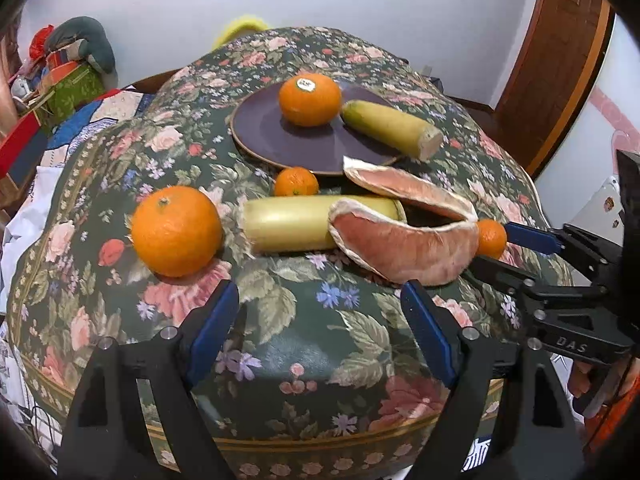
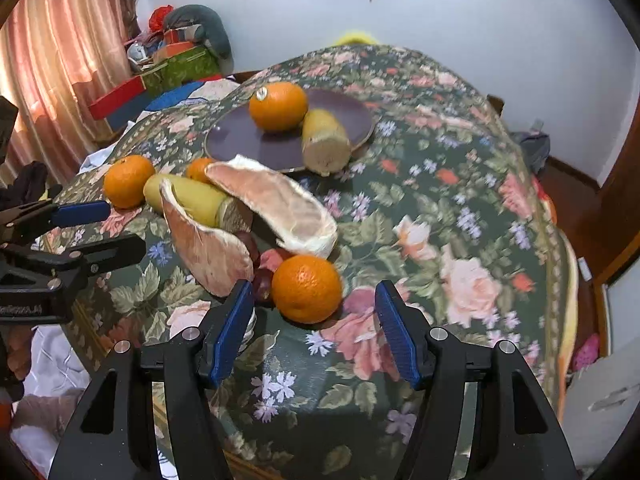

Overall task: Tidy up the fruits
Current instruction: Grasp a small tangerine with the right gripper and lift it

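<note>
Table w/ floral cloth [image 1: 320, 340] fills both views, dark green w/ pink roses. Room behind: pale wall, wood door frame on one side, pink curtain [image 2: 48, 60] on the other, pile of boxes + clutter [image 2: 172, 60] by the wall.

Purple plate [image 1: 280, 132] sits at the far side of the table, already holding a stickered orange [image 1: 310, 98] and a yellow cut fruit piece [image 1: 394, 130], touching each other.

Not yet on plate, clustered mid-table: two pomelo segments [image 1: 404, 246], a second yellow piece [image 1: 292, 222] partly under them, a big orange [image 1: 176, 230], a small mandarin [image 1: 296, 182].

Right gripper [image 2: 316, 320] is spread wide, empty, its pads flanking a near orange [image 2: 306, 288] w/o touching; small dark-red fruits just beside it, can't ID them. Left gripper [image 1: 320, 328] also spread, empty, near the table edge, short of the big orange.

Step, by my read: approach/pre-grasp on the near orange w/ right. Next needs: push fwd so the orange sits between the pads, close, lift, carry to plate. Risk: round fruit may roll; pomelo segment just beside the left pad could get nudged.
</note>
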